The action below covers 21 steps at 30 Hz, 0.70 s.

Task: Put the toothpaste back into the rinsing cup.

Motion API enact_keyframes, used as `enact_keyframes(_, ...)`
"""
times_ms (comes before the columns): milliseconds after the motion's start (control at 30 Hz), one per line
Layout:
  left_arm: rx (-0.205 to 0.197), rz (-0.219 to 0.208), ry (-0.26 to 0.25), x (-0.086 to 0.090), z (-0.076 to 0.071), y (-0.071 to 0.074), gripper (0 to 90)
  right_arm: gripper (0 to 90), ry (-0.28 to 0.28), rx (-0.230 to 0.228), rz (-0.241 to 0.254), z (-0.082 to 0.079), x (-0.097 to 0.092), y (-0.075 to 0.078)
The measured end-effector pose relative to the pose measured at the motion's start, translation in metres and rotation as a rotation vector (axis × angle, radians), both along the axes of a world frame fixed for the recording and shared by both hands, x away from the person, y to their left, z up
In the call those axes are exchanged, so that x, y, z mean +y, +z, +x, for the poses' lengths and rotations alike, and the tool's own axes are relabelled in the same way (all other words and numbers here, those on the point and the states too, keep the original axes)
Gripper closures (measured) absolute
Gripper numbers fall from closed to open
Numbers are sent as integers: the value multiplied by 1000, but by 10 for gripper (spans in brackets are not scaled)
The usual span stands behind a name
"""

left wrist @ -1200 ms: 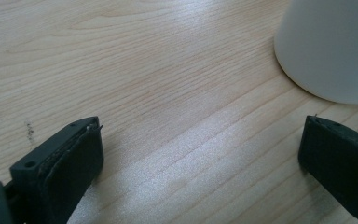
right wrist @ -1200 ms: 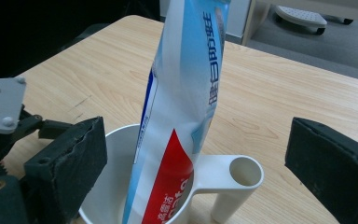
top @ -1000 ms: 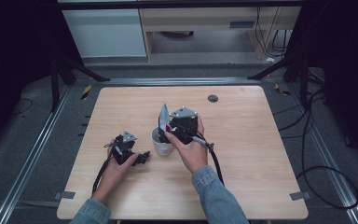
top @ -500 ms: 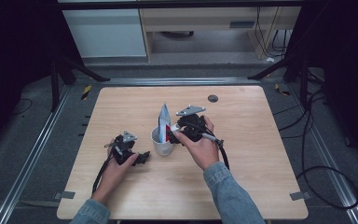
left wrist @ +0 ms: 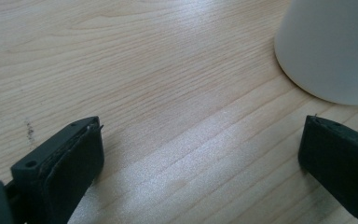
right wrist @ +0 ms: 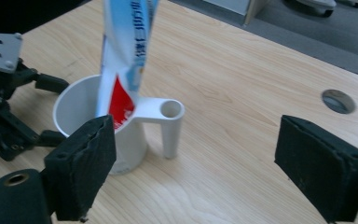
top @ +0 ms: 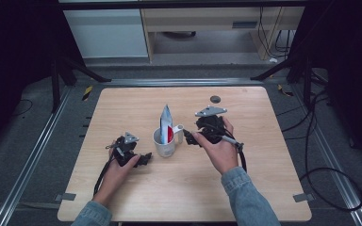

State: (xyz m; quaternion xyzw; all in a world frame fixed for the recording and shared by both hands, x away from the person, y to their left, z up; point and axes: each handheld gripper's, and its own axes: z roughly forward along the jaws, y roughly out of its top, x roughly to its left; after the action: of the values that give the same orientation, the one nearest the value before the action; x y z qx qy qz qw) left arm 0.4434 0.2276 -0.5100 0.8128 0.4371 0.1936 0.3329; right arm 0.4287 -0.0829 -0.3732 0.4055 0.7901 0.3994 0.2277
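A white cup (top: 164, 143) with a side handle (top: 179, 130) stands in the middle of the wooden table (top: 264, 188). A blue, white and red toothpaste tube (top: 166, 121) stands upright in it. My right gripper (top: 190, 137) sits just right of the handle, pointing at it; its jaws have just been closing a little, and they are open with nothing between them. In the right gripper view the cup (right wrist: 86, 116) and tube (right wrist: 126, 51) lie ahead at the left, beyond my right gripper (right wrist: 191, 163). My left gripper (top: 145, 159) rests on the table left of the cup, open and empty, with the cup (left wrist: 331, 46) ahead of it.
A dark round hole (top: 215, 99) sits in the table behind the right hand. Cables (top: 239, 155) trail from both grippers toward the near edge. Black stand legs (top: 75, 70) and a white cabinet (top: 108, 33) stand on the floor beyond the table.
The right hand has drawn back to the right, from over the cup to beside its handle. The tube stays standing in the cup. The left hand has not moved.
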Motion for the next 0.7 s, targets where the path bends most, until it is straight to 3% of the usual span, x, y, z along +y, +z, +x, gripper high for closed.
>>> enact_keyframes(267,1,3,-2,0,0,0,0,191,-27,12,-8,-1,-28,-1)
enact_keyframes(533,1,3,-2,0,0,0,0,188,-27,51,6,-2,-48,-14)
enact_keyframes(600,1,2,-2,0,0,0,0,182,-47,45,-14,-3,-54,-19)
enact_keyframes(700,1,3,-2,0,0,0,0,159,-71,59,5,-3,-63,-24)
